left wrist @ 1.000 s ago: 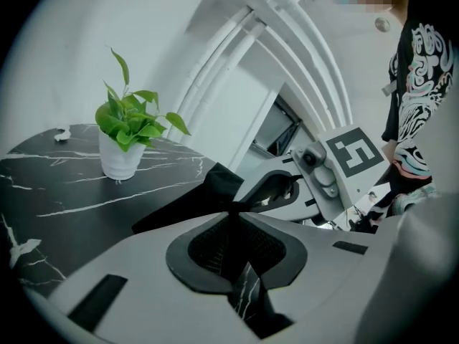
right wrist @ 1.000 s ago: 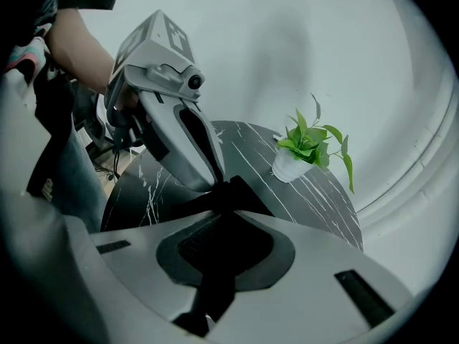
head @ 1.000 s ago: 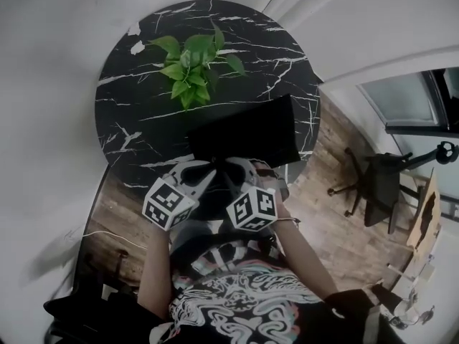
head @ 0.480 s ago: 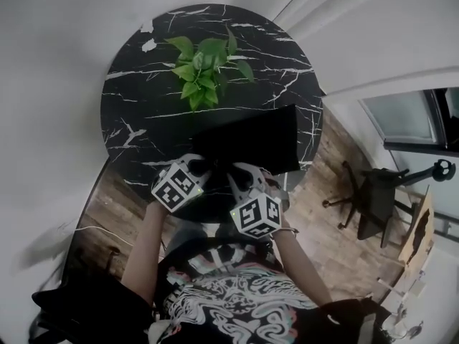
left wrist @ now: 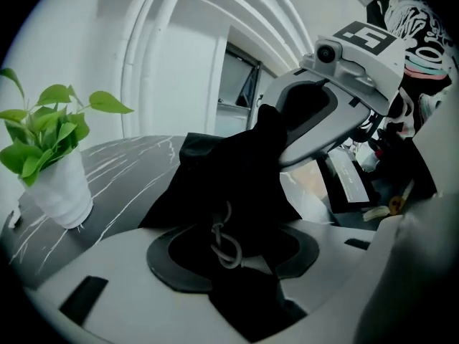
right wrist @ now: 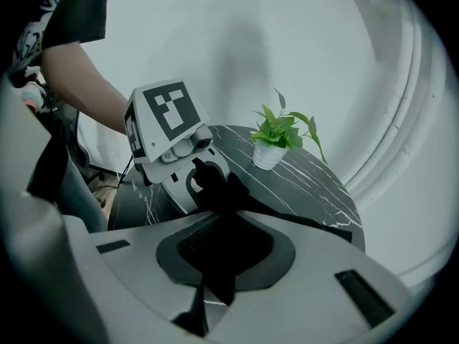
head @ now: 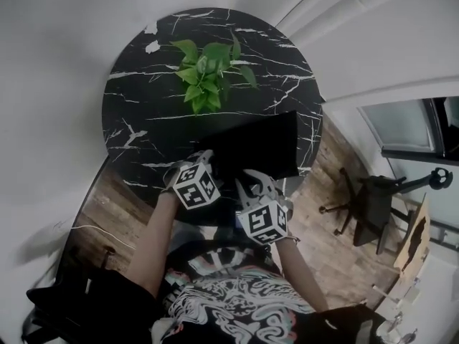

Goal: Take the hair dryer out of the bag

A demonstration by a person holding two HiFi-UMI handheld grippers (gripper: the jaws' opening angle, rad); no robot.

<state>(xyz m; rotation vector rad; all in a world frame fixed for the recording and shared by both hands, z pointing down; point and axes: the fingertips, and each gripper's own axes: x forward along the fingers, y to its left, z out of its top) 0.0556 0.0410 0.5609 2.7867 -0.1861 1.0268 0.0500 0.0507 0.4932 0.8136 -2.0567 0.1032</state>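
Left gripper (left wrist: 235, 258) jaws are seen standing apart, having just been opening, with black cloth of the bag (head: 258, 145) and its white drawstring cord (left wrist: 226, 242) lying loosely between them. The right gripper (right wrist: 222, 253) is clamped on a fold of the same black cloth, which is pulled up into a peak between the two grippers.

The bag is laid on the round black marble counter (head: 143, 120), at the edge nearest the person. Its long axis is seen running across the counter – from the gathered end at the grippers out toward the right-hand rim. The corded end is pointed at the person.

The hair dryer cannot be made out in any view – only black cloth is shown. A leafy plant (head: 208, 70) in a white pot (left wrist: 61, 188) is set beyond the bag, apart from it.
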